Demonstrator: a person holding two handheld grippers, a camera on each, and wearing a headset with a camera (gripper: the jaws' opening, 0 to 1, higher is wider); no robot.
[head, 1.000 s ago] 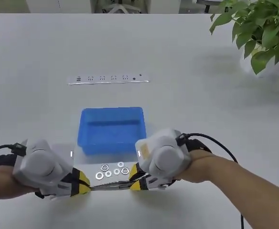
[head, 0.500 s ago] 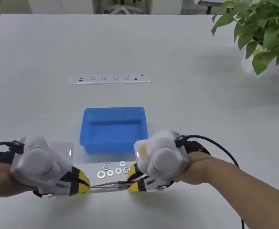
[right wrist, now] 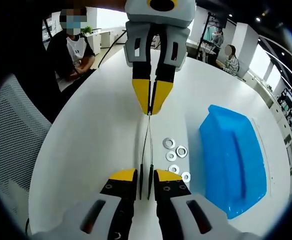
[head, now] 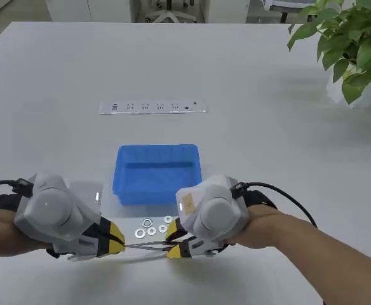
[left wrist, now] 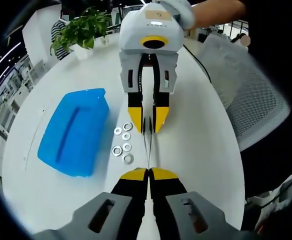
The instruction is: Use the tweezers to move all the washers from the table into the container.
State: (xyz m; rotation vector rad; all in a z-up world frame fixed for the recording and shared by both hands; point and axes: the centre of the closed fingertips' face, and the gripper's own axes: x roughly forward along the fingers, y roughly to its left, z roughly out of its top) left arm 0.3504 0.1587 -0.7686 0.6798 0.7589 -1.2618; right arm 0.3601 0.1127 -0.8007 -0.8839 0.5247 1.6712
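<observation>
A small cluster of washers (head: 152,227) is seen lying flat on the white table (head: 268,146), all of them outside the container (head: 155,194). From the head view they are placed at 6 o'clock of that blue tray, just beside its near wall. No washer can be made out inside it.

The tweezers (head: 144,248) are held level at 6 o'clock of the washers, near them but apart, and are stretched between the two grippers. The left gripper (head: 118,241) is clamped tight on the end where the two arms meet in a point. The right gripper (head: 171,243) is set at the other end. In the right gripper view its jaws are seen narrowly apart with both spread arms between them, so the tweezers appear to be gripped there without being pinched closed.

The step in hand is judged to be the settling of the tweezers into a working grip, ahead of the first pick. No washer has been lifted yet.

For the next move, one gripper's hold would need to be released so that the tweezers are carried by the other alone. The free tips would then have to be swung toward 12 o'clock, lowered over one washer's edge and squeezed. Because the washers are thin and flat, a low, slanted approach is likely to be called for.

Farther off at 12 o'clock a power strip (head: 152,107) is seen, and at 2 o'clock a plant (head: 354,38).
</observation>
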